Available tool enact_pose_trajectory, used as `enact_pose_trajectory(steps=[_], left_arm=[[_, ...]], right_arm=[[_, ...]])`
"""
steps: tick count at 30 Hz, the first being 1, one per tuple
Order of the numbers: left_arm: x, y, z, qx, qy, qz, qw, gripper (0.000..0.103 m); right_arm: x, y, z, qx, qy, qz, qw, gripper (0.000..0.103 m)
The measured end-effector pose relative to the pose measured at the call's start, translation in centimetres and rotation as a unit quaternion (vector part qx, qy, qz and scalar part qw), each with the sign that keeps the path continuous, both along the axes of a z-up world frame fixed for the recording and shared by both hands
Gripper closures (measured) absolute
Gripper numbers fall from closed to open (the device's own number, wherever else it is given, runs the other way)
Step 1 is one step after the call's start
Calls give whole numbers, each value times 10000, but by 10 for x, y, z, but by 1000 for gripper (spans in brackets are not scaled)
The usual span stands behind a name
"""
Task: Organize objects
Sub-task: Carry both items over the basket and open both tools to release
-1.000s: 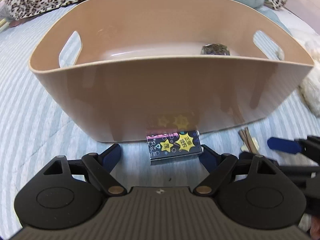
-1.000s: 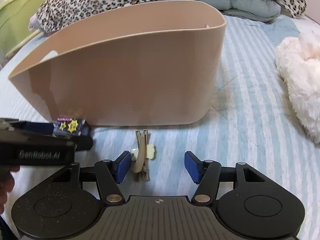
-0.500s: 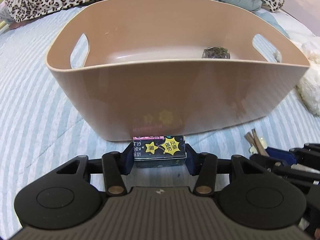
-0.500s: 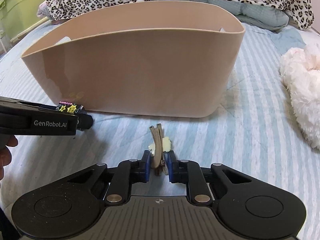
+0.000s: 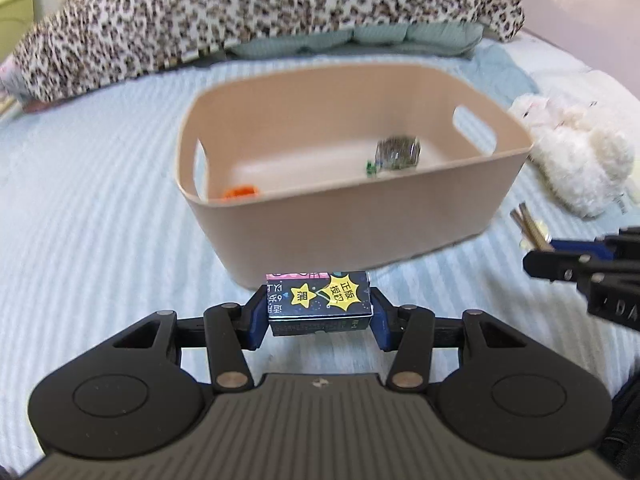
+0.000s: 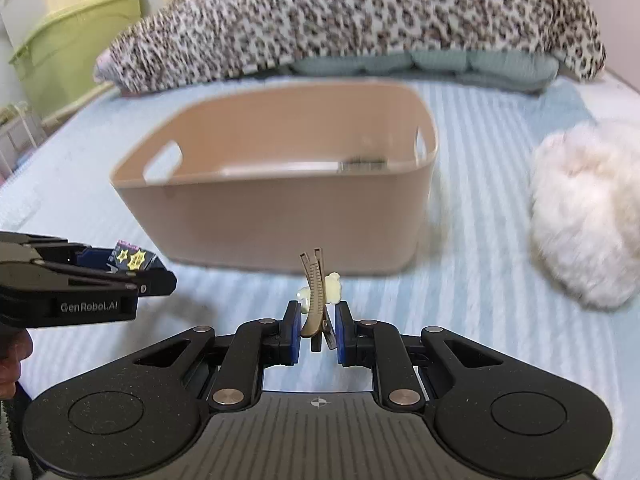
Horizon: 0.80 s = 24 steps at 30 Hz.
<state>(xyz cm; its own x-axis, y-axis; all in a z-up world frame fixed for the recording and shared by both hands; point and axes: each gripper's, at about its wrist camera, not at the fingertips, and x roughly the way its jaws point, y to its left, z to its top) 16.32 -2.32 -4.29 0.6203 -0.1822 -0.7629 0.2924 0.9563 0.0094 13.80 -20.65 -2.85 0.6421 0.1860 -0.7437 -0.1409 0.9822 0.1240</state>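
Observation:
My left gripper (image 5: 318, 312) is shut on a small dark box (image 5: 319, 303) with yellow star labels, held above the striped bedsheet in front of the tan basket (image 5: 400, 236). My right gripper (image 6: 317, 330) is shut on a beige hair clip (image 6: 314, 292) with a pale yellow ornament, its beak pointing up. The hair clip (image 5: 528, 226) and the right gripper (image 5: 580, 256) show at the right edge of the left wrist view. In the right wrist view the left gripper (image 6: 132, 268) holds the box (image 6: 132, 260) at the left. The basket (image 6: 280, 216) holds a grey-green packet (image 5: 398, 153), an orange item (image 5: 240, 193) and a small green piece (image 5: 370, 168).
A white fluffy toy (image 6: 584, 216) lies right of the basket. A leopard-print blanket (image 6: 340, 20) over teal cushions lies along the far side of the bed. A green crate (image 6: 68, 52) stands beyond the bed's left edge. A person's hand (image 6: 12, 356) shows at the left.
Both grippers closed, the left on the box and the right on the hair clip, then lifted them off the sheet and drew back from the basket, so its inside shows.

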Motion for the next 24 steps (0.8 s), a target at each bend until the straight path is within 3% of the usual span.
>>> enact_pose_trajectory(steps=[6, 13, 19, 24], left_arm=[[-4, 4, 41, -101, -296, 79, 9995, 51], [26, 2, 72, -97, -651, 182, 9977, 51], [68, -13, 68, 122, -541, 233, 9982, 51], [106, -22, 44, 319, -46, 412, 9986, 51]], right_arm=[[-4, -3, 45, 115, -562, -38, 9983, 87], [22, -7, 84, 61, -1028, -44, 9947, 87], [59, -7, 100, -43, -1149, -57, 9934, 87], [89, -3, 88, -143, -955, -65, 9953, 87]])
